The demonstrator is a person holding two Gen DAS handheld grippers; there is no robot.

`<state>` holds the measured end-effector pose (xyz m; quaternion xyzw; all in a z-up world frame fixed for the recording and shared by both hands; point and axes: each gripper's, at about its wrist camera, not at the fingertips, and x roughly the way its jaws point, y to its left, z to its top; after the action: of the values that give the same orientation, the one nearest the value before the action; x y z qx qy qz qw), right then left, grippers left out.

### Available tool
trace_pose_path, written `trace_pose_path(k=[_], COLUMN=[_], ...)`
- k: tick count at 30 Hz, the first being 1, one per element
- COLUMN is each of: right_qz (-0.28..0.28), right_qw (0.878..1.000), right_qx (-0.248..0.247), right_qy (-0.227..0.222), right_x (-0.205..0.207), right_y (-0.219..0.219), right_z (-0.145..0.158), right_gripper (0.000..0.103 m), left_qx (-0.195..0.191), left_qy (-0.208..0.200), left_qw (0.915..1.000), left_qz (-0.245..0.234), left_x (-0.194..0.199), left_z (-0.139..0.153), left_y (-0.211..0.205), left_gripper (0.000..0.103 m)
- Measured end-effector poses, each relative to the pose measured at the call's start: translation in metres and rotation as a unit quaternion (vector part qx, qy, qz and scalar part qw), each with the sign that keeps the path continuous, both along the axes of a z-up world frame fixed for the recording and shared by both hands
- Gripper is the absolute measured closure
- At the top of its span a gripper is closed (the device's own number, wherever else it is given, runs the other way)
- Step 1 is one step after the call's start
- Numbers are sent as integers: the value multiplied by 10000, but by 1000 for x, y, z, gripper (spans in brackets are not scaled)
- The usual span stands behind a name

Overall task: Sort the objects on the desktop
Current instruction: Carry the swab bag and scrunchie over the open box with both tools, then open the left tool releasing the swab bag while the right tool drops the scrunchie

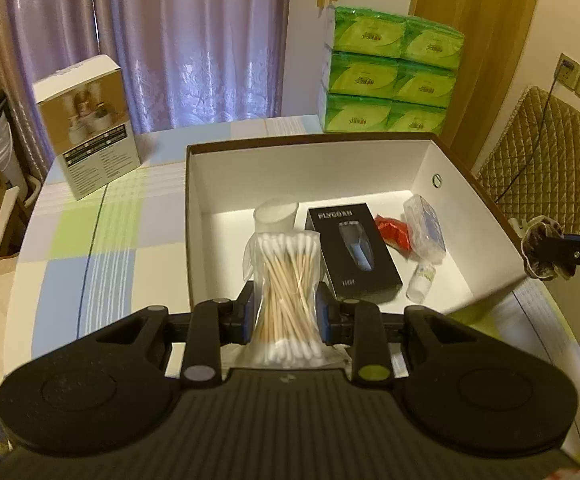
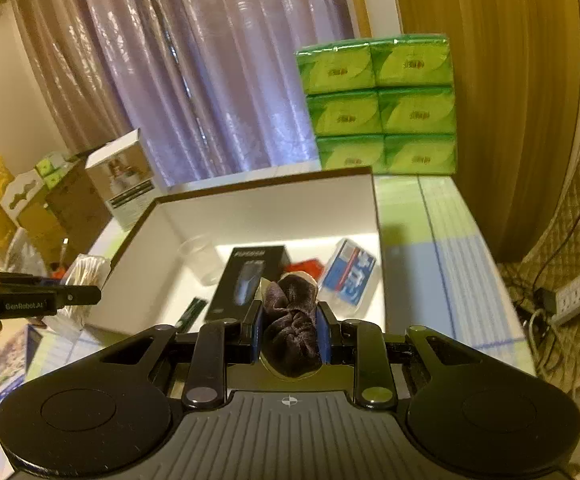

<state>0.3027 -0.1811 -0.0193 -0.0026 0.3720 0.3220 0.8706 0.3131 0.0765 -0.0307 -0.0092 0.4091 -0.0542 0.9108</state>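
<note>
Left claw (image 1: 286, 308) grips a clear plastic bag of wooden cotton swabs (image 1: 286, 284) at the open white cardboard box's (image 1: 429, 160) six o'clock edge; right claw (image 2: 290, 332) clamps a dark brown velvety scrunchie (image 2: 291, 328) over that box on the checked counter (image 1: 90, 240).

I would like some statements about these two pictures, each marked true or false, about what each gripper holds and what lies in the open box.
1. The left gripper holds a bag of cotton swabs. True.
2. The right gripper is empty. False: its jaws are shut on a dark velvety cloth.
3. A black box lies inside the open box. True.
4. The open box holds nothing else. False: a red packet and a small white bottle lie there too.
5. The green tissue packs are inside the open box. False: they are stacked behind it.
</note>
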Motion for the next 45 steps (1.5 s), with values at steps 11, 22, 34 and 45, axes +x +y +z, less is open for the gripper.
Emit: trace_pose_path(k=[11,22,34,45], right_qz=[-14,-96,42,153], right_qw=[9990,9973,9955,9914], right_qx=[-380,-657,-902,-1293], right_qy=[241,327,278,153], right_x=[45,68,72,70], right_y=[22,28,32,39], right_z=[-24,-37,-41,-48], right_gripper=[79,79,79,79], left_qx=[292,770,893,776], left_qy=[478,680,529,517], left_qw=[9984,9945,9940,9951], left_qz=[-60,-205,-353,-330], left_x=[68,102,106,92], left_z=[-41,-72,-67,-59], left_y=[-7,-11,-13,-9], left_gripper=[78,75,51,47])
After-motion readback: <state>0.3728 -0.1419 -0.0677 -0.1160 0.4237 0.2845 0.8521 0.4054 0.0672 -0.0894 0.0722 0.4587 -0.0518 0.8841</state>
